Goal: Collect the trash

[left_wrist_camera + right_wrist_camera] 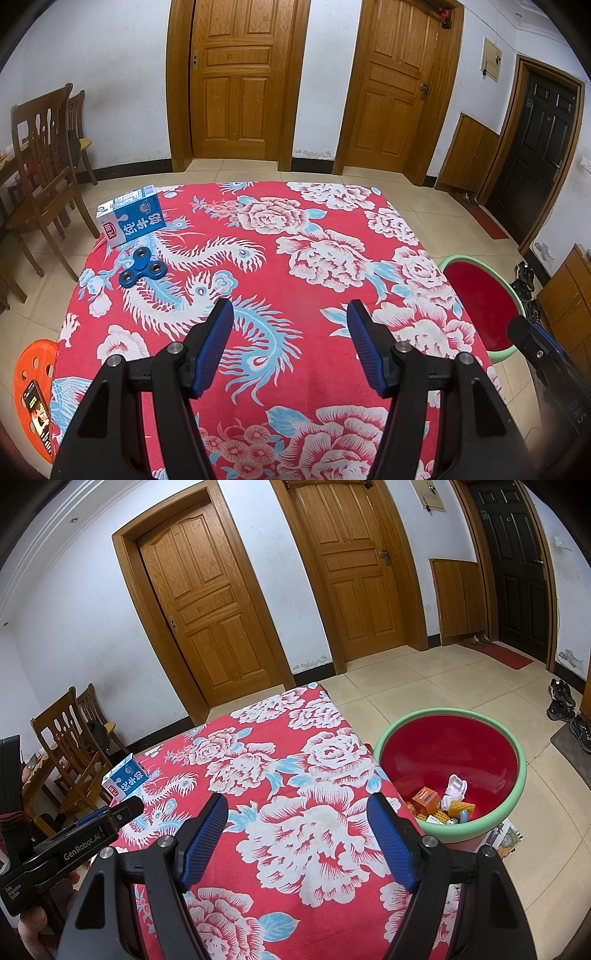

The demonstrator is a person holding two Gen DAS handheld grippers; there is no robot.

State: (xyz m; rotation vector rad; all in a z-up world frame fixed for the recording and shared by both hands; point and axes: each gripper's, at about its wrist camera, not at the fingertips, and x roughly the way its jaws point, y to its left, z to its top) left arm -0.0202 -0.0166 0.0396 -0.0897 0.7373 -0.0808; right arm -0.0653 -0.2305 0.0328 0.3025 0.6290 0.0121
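both tongs, left gripper (290, 314) and right gripper (297, 806), gaped empty; red green-rimmed plastic basin (517, 746) held some trash, blue-white milk carton (131, 219) and blue fidget spinner (142, 266) were left on table

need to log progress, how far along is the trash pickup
Done: several scraps already lie in the red basin beside the table. In hand: nothing; left gripper and right gripper both hang open and empty. Left: the milk carton on the tablecloth, with a blue fidget spinner beside it.
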